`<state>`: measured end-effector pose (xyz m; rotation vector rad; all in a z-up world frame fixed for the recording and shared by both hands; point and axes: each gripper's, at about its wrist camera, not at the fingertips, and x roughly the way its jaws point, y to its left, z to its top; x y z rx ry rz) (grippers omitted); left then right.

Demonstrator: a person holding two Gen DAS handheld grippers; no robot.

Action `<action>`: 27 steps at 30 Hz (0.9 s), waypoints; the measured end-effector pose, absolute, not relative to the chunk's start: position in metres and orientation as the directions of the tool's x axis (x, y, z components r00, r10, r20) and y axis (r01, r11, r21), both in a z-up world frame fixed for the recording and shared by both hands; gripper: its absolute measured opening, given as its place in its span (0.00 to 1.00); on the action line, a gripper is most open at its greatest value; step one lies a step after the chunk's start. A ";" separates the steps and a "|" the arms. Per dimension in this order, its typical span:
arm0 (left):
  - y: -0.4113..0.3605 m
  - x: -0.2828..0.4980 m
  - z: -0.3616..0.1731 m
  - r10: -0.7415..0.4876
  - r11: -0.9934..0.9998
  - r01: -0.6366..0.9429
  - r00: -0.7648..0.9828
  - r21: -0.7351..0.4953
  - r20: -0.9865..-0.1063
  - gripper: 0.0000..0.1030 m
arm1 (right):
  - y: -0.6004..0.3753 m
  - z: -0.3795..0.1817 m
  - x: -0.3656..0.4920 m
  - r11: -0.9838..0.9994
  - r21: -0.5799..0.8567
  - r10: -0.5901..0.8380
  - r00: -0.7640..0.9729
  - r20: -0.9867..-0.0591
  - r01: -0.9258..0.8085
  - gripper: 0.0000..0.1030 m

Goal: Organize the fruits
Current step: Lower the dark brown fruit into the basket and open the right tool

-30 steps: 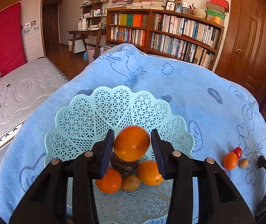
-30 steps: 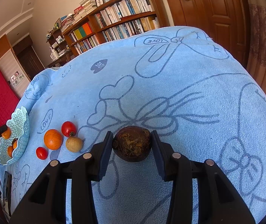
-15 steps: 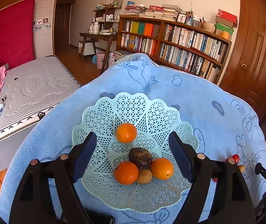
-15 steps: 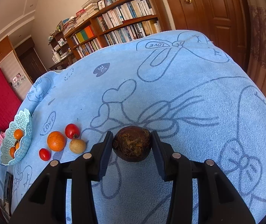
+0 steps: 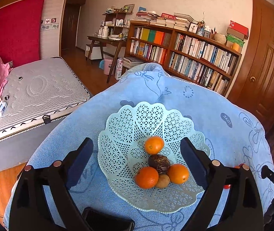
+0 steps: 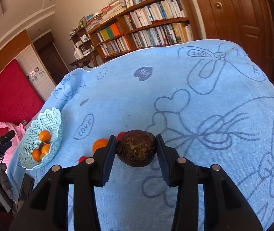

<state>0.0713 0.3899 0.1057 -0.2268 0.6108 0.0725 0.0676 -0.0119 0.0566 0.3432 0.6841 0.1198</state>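
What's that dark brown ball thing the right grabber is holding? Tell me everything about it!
The dark brown fruit is round, with a rough, wrinkly, dried-looking skin flecked tan. The right gripper pinches it between both fingers, one pad on each side. It looks lifted above the blue cloth, apart from the other fruits.

The left gripper (image 5: 137, 161) occupied the lower centre of its frame, jaws spread wide and holding nothing. The right gripper (image 6: 136, 151) sat at lower centre, jaws clamped on a dark brown fruit (image 6: 136, 147).
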 end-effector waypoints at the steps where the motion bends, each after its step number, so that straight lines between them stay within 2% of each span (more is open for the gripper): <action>1: 0.391 0.070 0.107 -0.004 0.972 -0.131 0.820 -0.194 -0.572 0.90 | -0.002 0.060 0.070 0.938 0.346 0.235 0.768 -0.596 -0.018 0.41; 7: 0.397 0.063 0.112 -0.017 0.971 -0.117 0.833 -0.207 -0.553 0.92 | 0.064 0.077 0.090 0.916 0.371 0.357 0.734 -0.578 -0.153 0.41; 14: 0.401 0.060 0.112 -0.054 0.972 -0.082 0.832 -0.219 -0.552 0.93 | 0.138 0.090 0.112 0.898 0.354 0.428 0.700 -0.572 -0.260 0.41; 27: 0.413 0.060 0.114 -0.069 0.961 -0.093 0.834 -0.262 -0.547 0.96 | 0.186 0.083 0.135 0.886 0.350 0.460 0.669 -0.584 -0.303 0.42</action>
